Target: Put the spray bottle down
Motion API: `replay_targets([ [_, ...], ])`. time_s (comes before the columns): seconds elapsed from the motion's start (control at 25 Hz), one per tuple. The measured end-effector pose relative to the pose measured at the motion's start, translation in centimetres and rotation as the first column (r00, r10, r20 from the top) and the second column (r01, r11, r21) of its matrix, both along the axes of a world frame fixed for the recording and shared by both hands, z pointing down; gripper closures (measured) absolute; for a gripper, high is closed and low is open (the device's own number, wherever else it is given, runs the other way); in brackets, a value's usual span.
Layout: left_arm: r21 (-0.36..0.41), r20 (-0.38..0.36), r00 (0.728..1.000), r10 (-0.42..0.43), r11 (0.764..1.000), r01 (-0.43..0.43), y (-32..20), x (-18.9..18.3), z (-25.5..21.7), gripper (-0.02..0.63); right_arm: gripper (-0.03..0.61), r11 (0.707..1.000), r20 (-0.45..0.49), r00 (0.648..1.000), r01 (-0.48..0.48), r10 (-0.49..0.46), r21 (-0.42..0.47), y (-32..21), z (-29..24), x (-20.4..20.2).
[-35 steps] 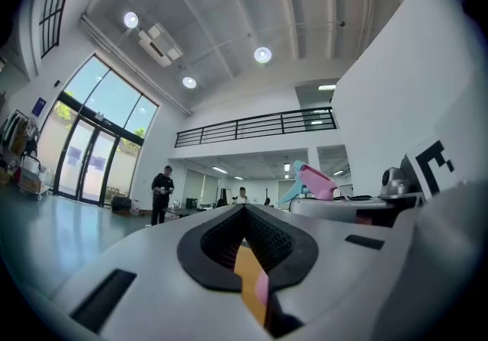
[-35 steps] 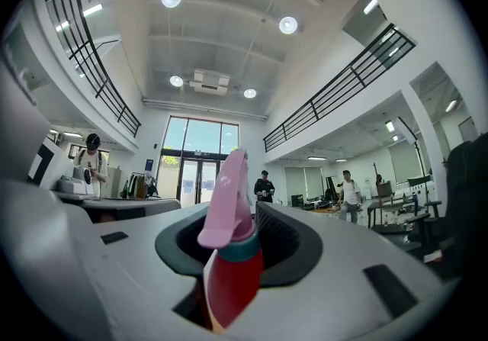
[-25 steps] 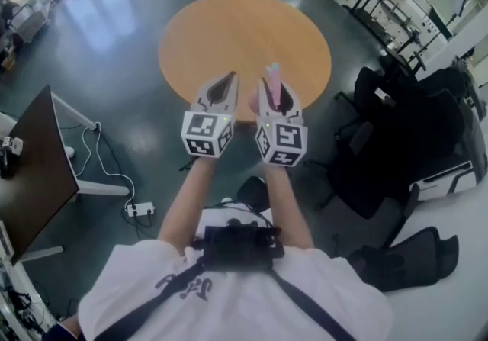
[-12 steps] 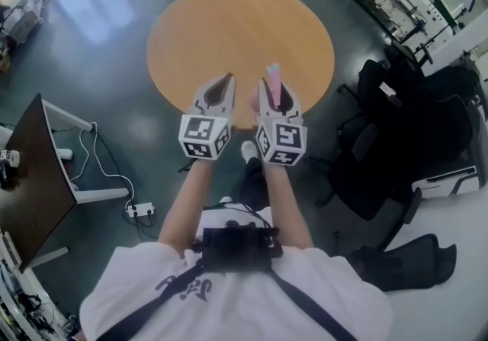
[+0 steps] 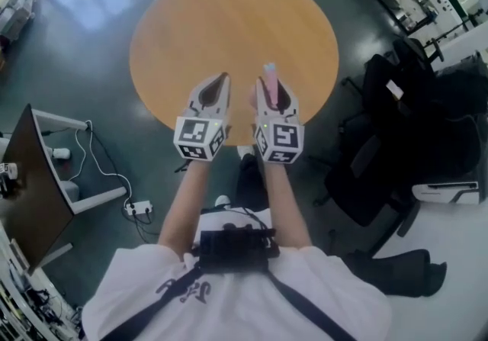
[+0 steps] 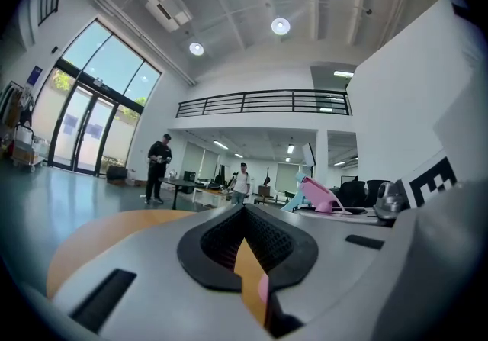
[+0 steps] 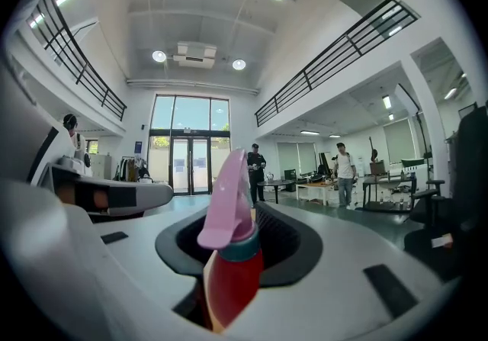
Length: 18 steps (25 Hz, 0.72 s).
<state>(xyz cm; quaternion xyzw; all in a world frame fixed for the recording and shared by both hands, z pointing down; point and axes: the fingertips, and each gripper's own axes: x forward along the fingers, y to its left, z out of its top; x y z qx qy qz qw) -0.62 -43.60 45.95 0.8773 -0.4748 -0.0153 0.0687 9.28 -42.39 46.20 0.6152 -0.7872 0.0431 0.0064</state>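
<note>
Spray bottle (image 7: pixel 231 271) gripped over the near edge of the round wooden table (image 5: pixel 229 11).
The right gripper (image 5: pixel 272 89) is clamped on the bottle's red body. The teal collar and pink trigger head stand up between its jaws, and the bottle is clear of the tabletop. Just beside it, the left gripper (image 5: pixel 221 78) has its jaws closed together and holds nothing. Both grippers point level across the table.

Spray bottle (image 7: pixel 229 286) (red, pink head) upright; held aloft
</note>
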Motion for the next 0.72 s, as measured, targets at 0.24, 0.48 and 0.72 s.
replay_targets([
  [0.24, -0.031, 0.01, 1.0, 0.007, 1.0, -0.007, -4.4, 1.7, 2.3, 0.601, 0.431, 0.999, -0.029, 0.999, 0.043, -0.044, -0.018, -5.2, 2.4, 0.9],
  [0.48, -0.064, 0.005, 1.0, 0.006, 0.998, -0.005, -8.1, 2.2, 5.0, 0.601, 0.431, 0.997, -0.043, 0.996, 0.072, -0.073, -0.039, -9.7, 5.5, 1.2],
  [0.72, -0.089, -0.002, 1.0, 0.018, 0.996, -0.018, -11.2, 3.5, 7.3, 0.6, 0.431, 0.995, -0.051, 0.996, 0.073, -0.076, -0.064, -14.0, 8.6, 2.1],
])
